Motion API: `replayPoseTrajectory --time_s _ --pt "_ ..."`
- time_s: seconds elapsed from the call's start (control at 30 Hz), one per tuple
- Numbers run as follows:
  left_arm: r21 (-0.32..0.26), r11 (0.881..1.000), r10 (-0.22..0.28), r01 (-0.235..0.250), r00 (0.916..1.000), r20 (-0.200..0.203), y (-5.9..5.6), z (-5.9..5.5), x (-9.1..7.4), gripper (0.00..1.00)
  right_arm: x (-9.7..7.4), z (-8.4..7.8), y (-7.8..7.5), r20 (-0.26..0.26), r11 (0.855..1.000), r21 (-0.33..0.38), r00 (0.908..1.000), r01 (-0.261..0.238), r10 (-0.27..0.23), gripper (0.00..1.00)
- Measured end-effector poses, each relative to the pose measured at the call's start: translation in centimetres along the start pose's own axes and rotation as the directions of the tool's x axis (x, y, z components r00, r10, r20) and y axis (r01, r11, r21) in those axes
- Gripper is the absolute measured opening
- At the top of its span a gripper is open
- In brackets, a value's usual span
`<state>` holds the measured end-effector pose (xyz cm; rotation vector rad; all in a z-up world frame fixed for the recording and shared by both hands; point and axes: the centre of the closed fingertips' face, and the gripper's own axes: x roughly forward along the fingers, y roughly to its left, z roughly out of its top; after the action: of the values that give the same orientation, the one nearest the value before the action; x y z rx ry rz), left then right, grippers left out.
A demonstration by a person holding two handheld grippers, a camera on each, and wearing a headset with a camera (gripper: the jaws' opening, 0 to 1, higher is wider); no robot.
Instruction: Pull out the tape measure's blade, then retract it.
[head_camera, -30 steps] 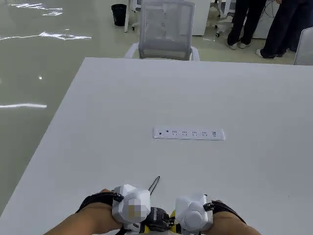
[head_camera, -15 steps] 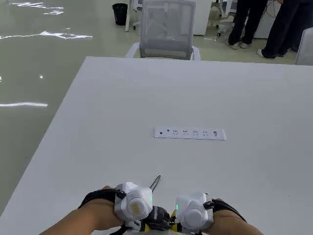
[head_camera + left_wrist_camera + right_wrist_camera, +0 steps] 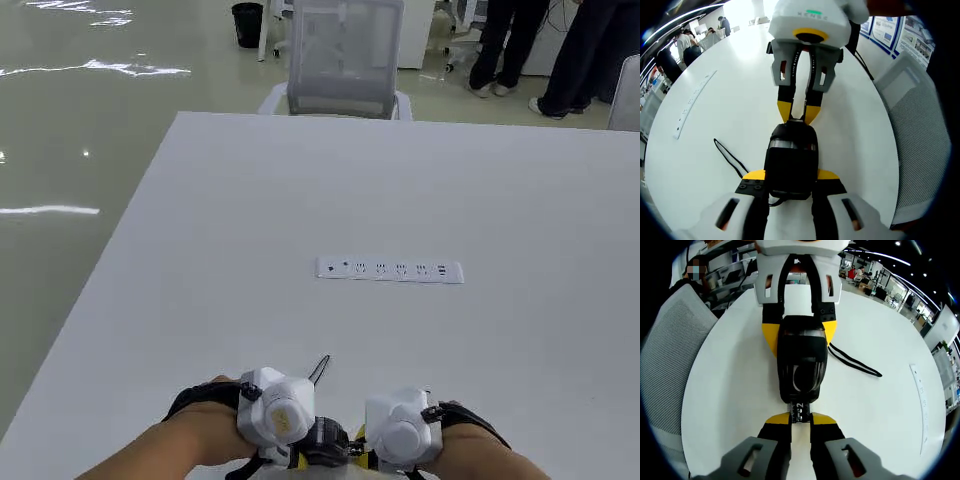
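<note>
In the head view the left gripper point(image 3: 312, 452) and right gripper point(image 3: 357, 452) meet tip to tip at the near edge of the white table point(image 3: 250, 220), with a power strip point(image 3: 390, 270) well beyond them. In the left gripper view its jaws clamp the black tape measure point(image 3: 791, 160), whose strap point(image 3: 730, 157) trails left. In the right gripper view its jaws pinch the short drawn-out blade point(image 3: 799, 412), just beside the tape measure's mouth.

Under my fingers point(image 3: 754, 175) spreads a white counter point(image 3: 250, 220). Well ahead of them a white power strip point(image 3: 390, 270) lies flat across it. Past the counter's far edge stands a grey mesh chair point(image 3: 345, 55). A black bin point(image 3: 243, 25) is left of it on the glossy floor point(image 3: 80, 130), and people's legs point(image 3: 500, 40) are off to the right
</note>
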<state>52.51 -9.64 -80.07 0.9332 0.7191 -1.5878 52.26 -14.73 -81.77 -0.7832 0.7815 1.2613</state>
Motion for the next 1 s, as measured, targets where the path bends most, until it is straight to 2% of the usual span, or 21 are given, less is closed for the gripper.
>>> replayPoseTrajectory --time_s 0.47,1.0 --pt "0.004 1.0 -0.005 0.005 1.0 -0.006 -0.1 0.0 -0.1 0.28 -0.4 -0.6 0.1 -0.006 1.0 0.001 1.0 -0.002 0.002 0.12" --pt "0.005 1.0 -0.005 0.005 0.9999 -0.011 -0.1 -0.1 -0.1 0.28 -0.9 -1.3 0.2 -0.036 1.0 0.001 0.9993 -0.007 0.007 0.11"
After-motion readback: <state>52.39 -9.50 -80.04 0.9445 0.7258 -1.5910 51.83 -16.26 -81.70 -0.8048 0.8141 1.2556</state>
